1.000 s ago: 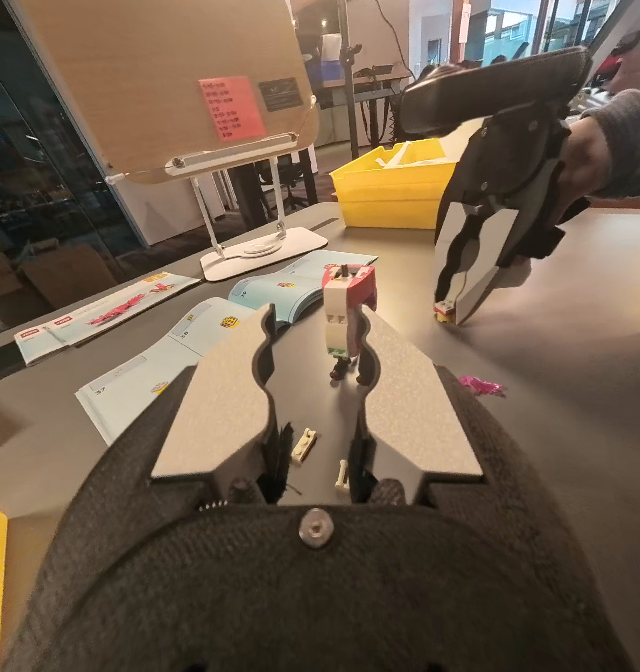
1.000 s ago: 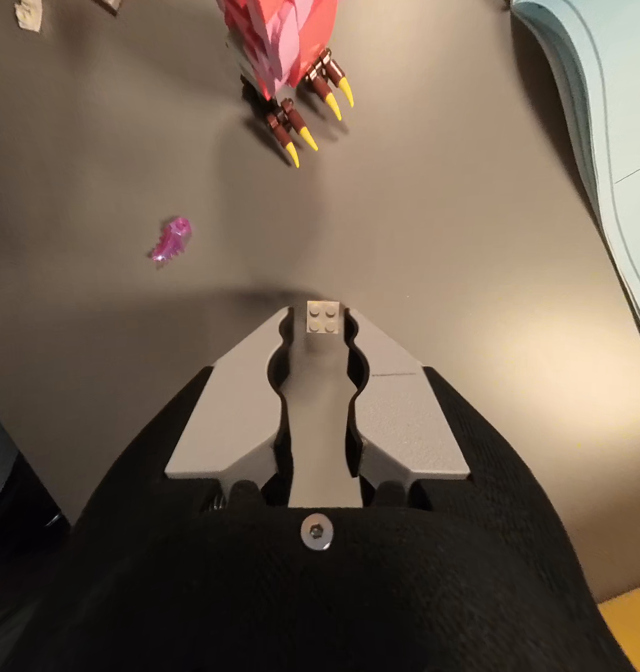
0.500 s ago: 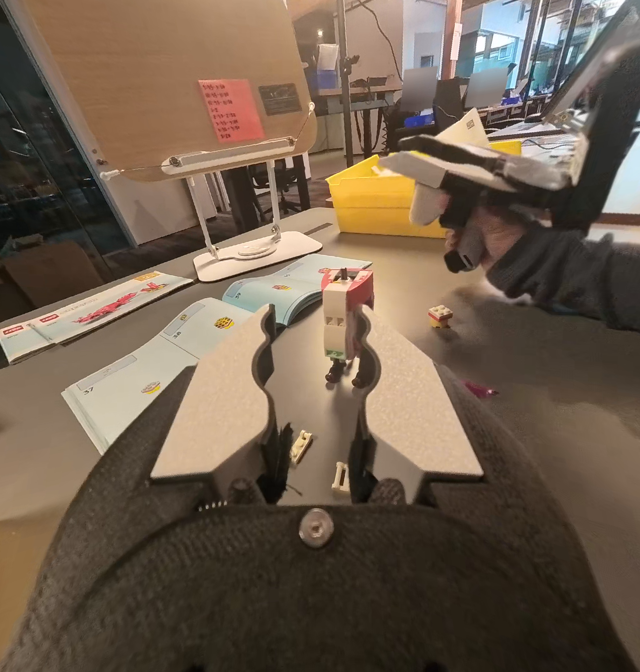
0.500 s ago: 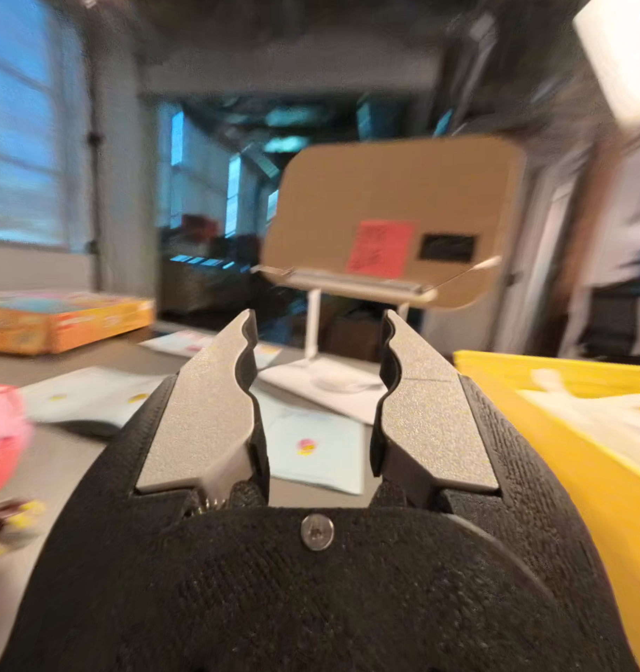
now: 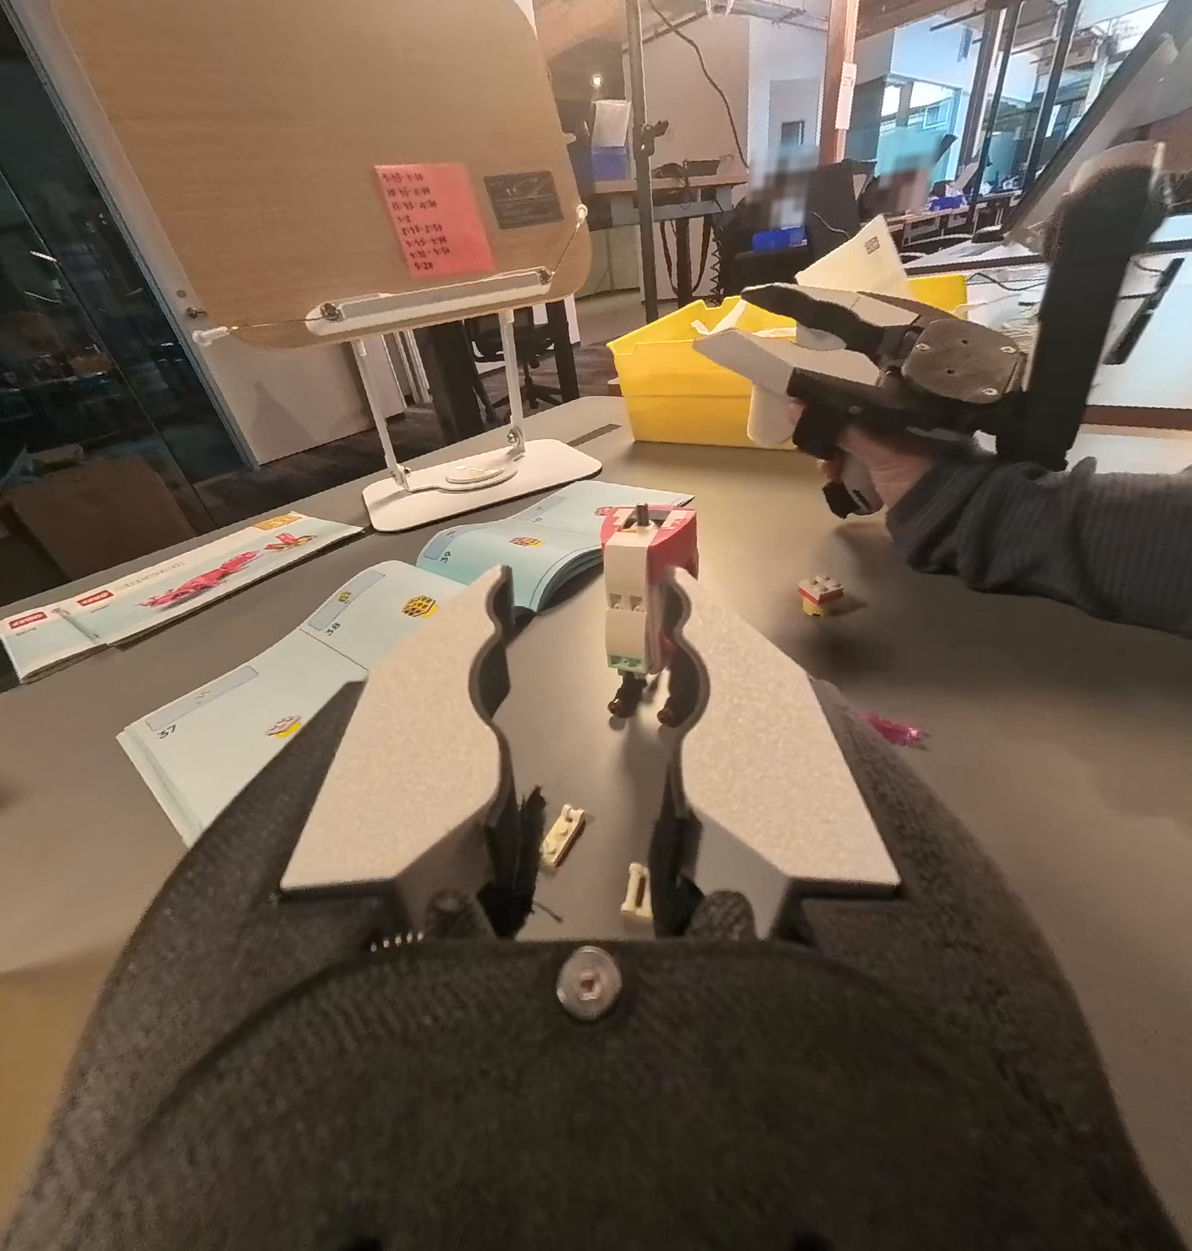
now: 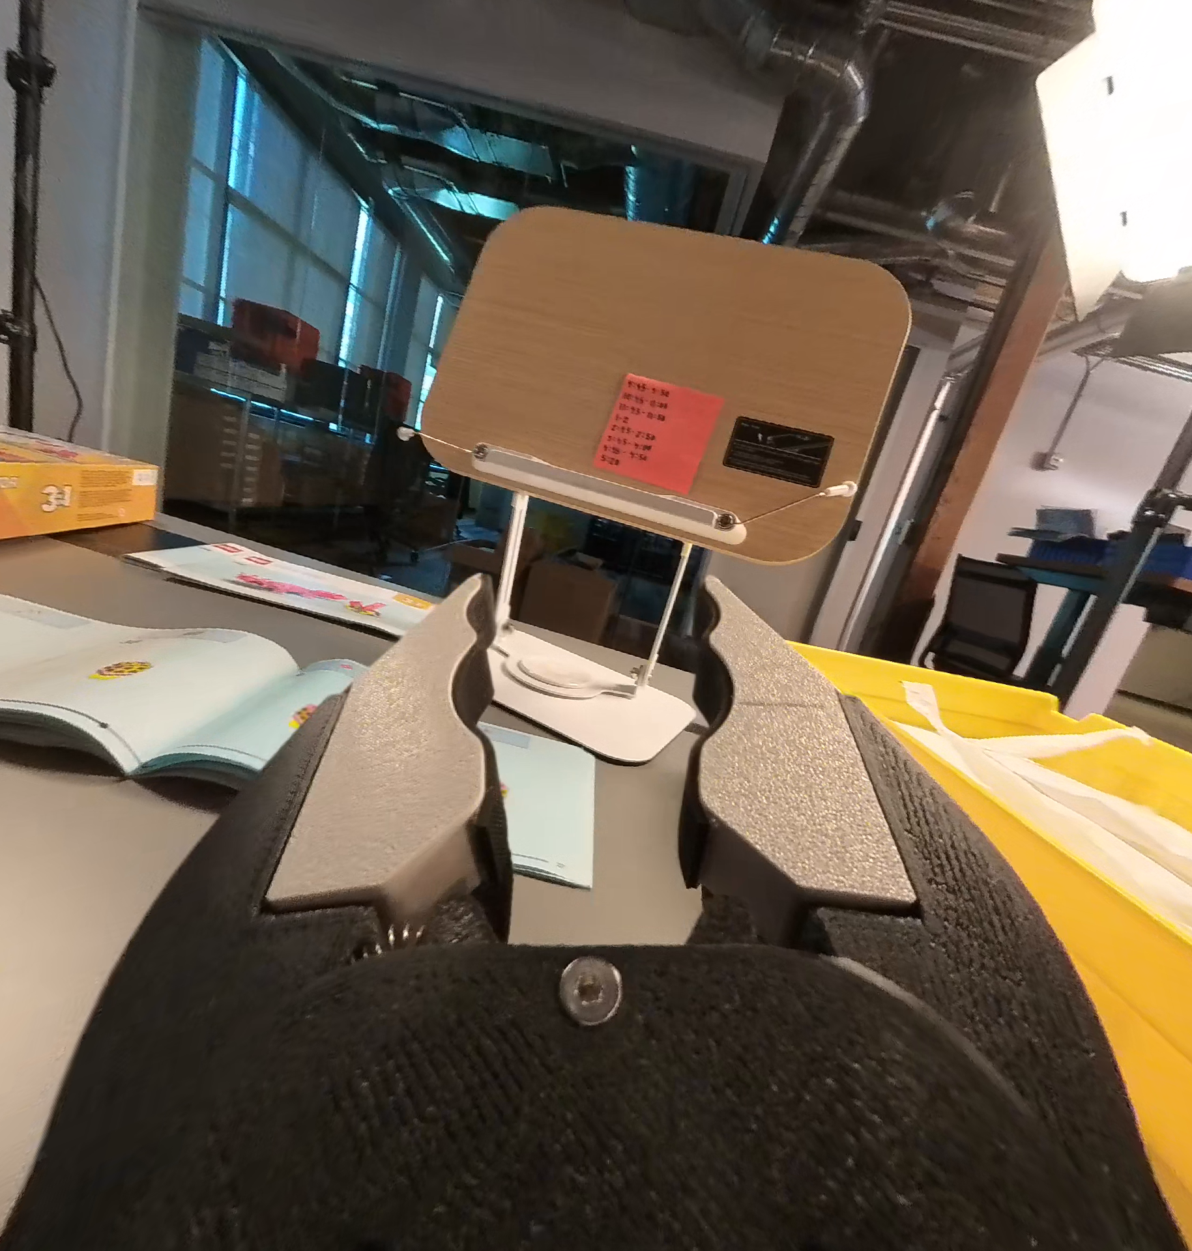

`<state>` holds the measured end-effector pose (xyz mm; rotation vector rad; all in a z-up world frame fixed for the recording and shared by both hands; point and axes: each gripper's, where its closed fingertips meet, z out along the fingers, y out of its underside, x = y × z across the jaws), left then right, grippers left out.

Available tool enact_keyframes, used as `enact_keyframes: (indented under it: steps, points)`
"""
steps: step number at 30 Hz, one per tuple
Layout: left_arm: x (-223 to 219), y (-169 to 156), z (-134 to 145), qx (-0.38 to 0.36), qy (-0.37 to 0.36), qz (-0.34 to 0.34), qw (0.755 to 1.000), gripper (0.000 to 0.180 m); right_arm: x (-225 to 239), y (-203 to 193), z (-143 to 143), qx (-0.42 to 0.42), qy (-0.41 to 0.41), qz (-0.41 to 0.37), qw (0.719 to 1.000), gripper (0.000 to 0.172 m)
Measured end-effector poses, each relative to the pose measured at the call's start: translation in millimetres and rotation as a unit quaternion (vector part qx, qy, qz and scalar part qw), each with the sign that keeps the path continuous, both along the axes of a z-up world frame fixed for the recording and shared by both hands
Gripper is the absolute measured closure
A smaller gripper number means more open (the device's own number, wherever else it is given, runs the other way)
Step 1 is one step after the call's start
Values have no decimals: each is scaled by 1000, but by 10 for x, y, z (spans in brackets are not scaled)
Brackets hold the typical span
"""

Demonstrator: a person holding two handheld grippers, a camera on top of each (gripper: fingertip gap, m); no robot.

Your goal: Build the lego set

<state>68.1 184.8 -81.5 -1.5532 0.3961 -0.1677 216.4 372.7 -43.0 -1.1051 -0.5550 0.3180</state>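
My left gripper (image 5: 589,582) is open and low over the dark table (image 5: 986,778). A white, red and pink brick figure (image 5: 637,589) stands on the table between its fingertips, close against the right finger (image 5: 735,711); the left finger (image 5: 430,690) is well clear of it. My right gripper (image 6: 593,602) is open and empty, raised above the table and pointed at a wooden book stand (image 6: 667,379). It also shows in the left wrist view (image 5: 728,318), held by a hand in a dark sleeve. A small red, white and yellow brick stack (image 5: 820,596) lies on the table below it.
An open light-blue instruction booklet (image 5: 349,629) lies to the left, with a second booklet (image 5: 159,589) beyond it. A yellow bin (image 6: 1053,846) with paper stands at the right. An orange box (image 6: 51,494) is far left. A pink translucent piece (image 5: 894,728) and two small cream pieces (image 5: 564,826) lie on the table. My right fingertips sit around 25 cm from my left ones.
My right gripper opened, left the small brick stack on the table, then rose and swung up to face the book stand. My left gripper stayed in place, still open.
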Motion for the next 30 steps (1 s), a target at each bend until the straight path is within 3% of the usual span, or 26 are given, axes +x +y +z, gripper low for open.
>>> enact_keyframes:
  steps: [3, 10, 16, 30]
  points:
    - [15, 4, -11, -2, 2, -4, 1000, 138, 64, 87, -2, 0, -1, -31, 1000, 121]
    - [0, 13, -28, -2, 7, -2, 1000, 139, 94, 142, 5, 10, -14, -54, 998, 156]
    - [-31, 20, -23, -4, -3, -1, 1000, 139, -87, 115, -55, 12, -49, -27, 998, 164]
    - [-59, 39, -35, -13, -27, -5, 1000, 140, -56, 156, -97, -8, -36, -24, 999, 167]
